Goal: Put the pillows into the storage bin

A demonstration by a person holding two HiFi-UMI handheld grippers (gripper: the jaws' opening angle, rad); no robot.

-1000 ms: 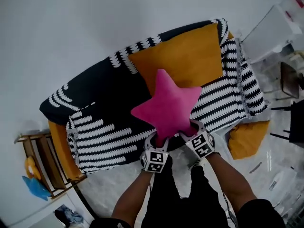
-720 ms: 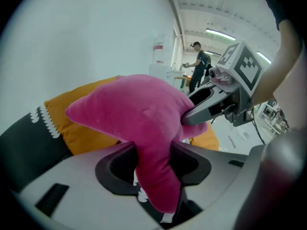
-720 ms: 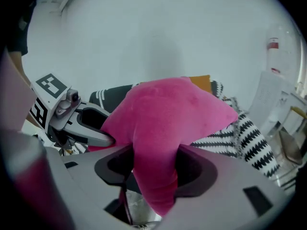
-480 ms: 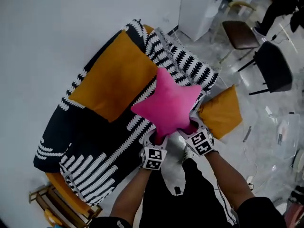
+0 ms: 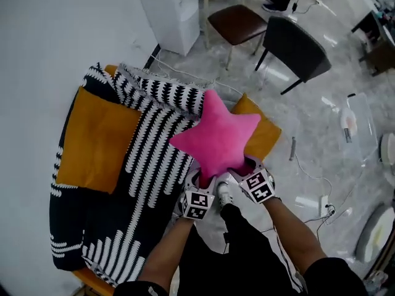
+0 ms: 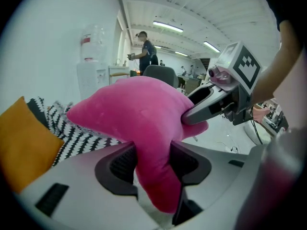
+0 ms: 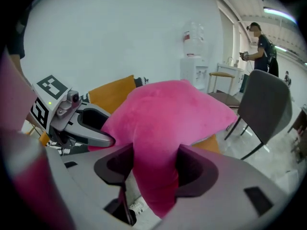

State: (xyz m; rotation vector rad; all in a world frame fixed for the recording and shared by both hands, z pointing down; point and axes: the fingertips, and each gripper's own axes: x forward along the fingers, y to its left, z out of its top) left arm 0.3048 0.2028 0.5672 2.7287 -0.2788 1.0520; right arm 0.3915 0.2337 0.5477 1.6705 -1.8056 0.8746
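Note:
A pink star-shaped pillow (image 5: 216, 137) hangs in the air in front of me, held by two of its lower points. My left gripper (image 5: 200, 180) is shut on the lower left point, and the pads squeeze the plush (image 6: 139, 114) in the left gripper view. My right gripper (image 5: 247, 168) is shut on the lower right point (image 7: 172, 114). Each gripper shows in the other's view, the right gripper (image 6: 211, 104) and the left gripper (image 7: 91, 128). One orange pillow (image 5: 95, 137) lies on the sofa, and another orange pillow (image 5: 262, 134) lies on the floor under the star.
The sofa with a black-and-white throw (image 5: 154, 165) fills the left. A white water dispenser (image 5: 170, 11), a brown stool (image 5: 237, 23) and a black chair (image 5: 296, 48) stand beyond. A clear plastic box (image 5: 361, 125) and cables lie at the right. A person (image 6: 144, 44) stands far off.
The head view has swung right: the sofa slid to the left, and the floor, chairs and clear box came into view. Both grippers keep the same hold on the star pillow.

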